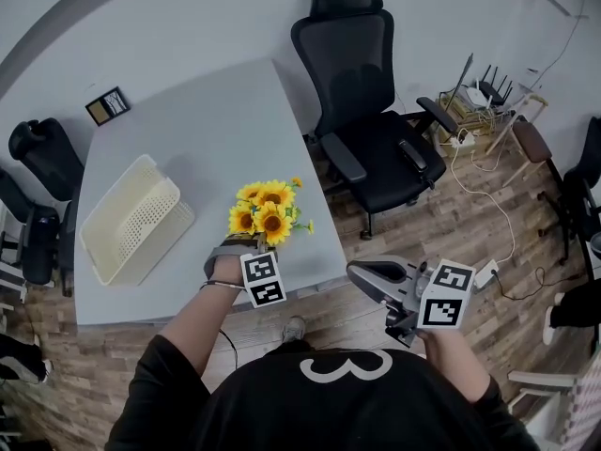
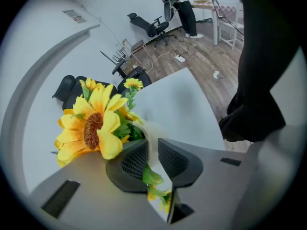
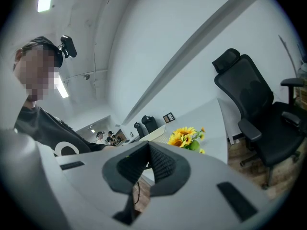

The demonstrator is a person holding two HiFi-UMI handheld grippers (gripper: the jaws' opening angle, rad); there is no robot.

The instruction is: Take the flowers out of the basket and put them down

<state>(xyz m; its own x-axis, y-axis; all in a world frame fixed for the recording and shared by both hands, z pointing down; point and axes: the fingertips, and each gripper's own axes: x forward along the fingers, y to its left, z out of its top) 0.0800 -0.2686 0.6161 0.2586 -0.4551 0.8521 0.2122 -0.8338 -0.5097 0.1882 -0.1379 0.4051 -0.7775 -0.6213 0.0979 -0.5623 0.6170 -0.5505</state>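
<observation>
A bunch of yellow sunflowers [image 1: 268, 216] with green leaves hangs just above the grey table [image 1: 207, 120], near its front right corner. My left gripper [image 1: 250, 243] is shut on the pale wrapped stems, which run between its jaws [image 2: 152, 152] with the blooms [image 2: 91, 126] spreading to the left. The cream plastic basket [image 1: 131, 219] lies on the table to the left, apart from the flowers and with nothing in it. My right gripper [image 1: 352, 272] is off the table's right edge, over the wooden floor, shut with nothing in it [image 3: 147, 150]. From there the flowers [image 3: 184, 137] show farther off.
A black office chair [image 1: 376, 139] stands right beside the table's right edge. Another black chair [image 1: 38, 158] is at the left. A small framed card [image 1: 108, 105] lies at the table's far left corner. Cables and a router [image 1: 479, 92] sit on the floor at the right.
</observation>
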